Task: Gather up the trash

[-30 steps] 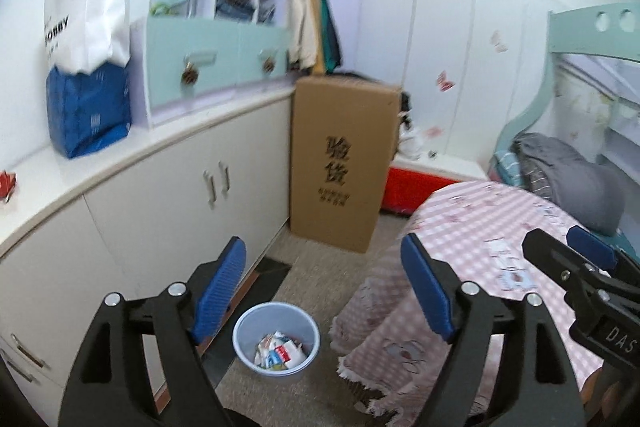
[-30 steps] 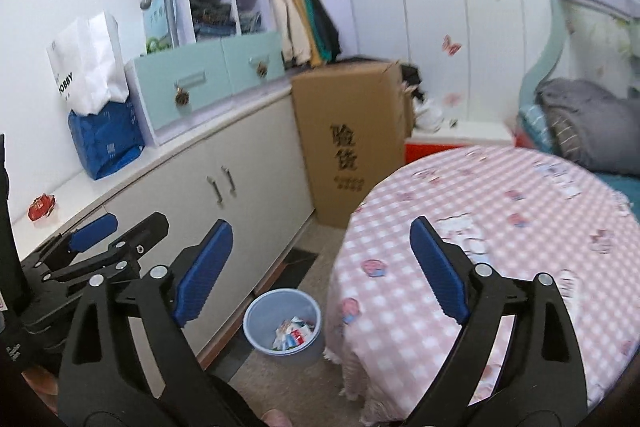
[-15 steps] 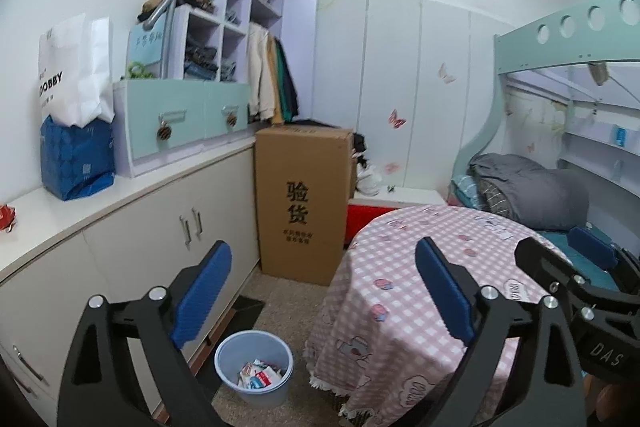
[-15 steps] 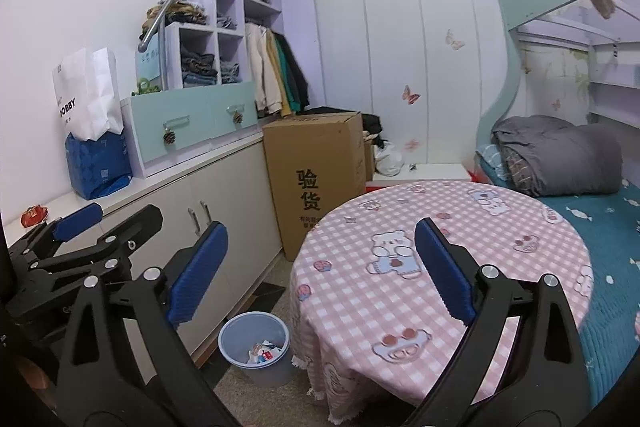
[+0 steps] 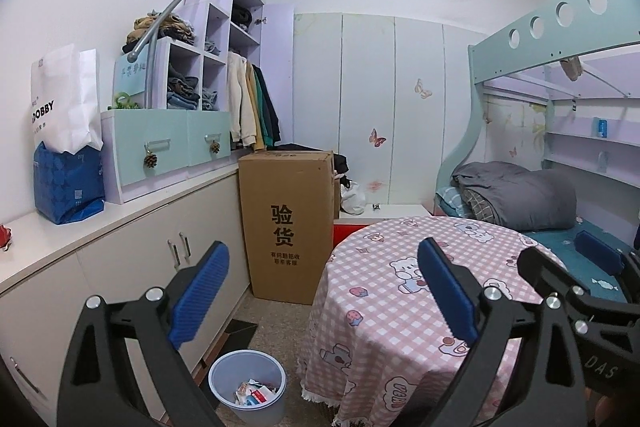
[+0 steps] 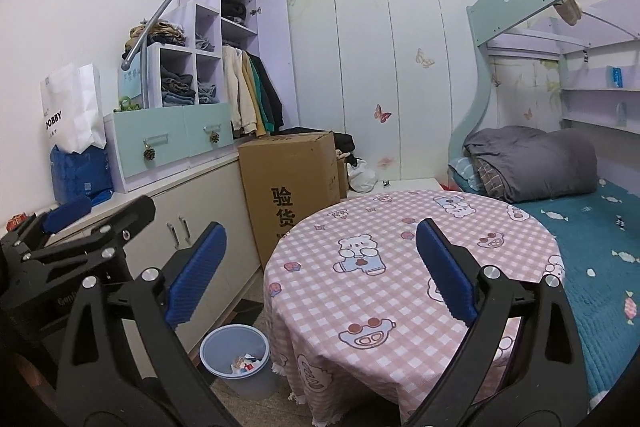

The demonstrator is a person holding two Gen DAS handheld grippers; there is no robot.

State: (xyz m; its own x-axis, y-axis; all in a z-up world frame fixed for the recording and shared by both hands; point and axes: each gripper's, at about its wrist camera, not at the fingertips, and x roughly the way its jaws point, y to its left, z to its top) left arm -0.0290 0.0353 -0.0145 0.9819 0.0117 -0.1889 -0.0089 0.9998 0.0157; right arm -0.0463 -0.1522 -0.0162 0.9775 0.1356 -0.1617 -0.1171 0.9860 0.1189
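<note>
Trash bin (image 5: 248,385) below left hand-held gripper (image 5: 324,291)

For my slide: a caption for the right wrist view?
Open right gripper over a checked tablecloth; bin holding trash beside it.

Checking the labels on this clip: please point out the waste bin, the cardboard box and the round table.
Waste bin (image 5: 224,373): left wrist view, on its near-left rim.
Cardboard box (image 5: 286,195): left wrist view, on its front face above the print.
Round table (image 6: 400,227): right wrist view, on bare checked cloth.
</note>
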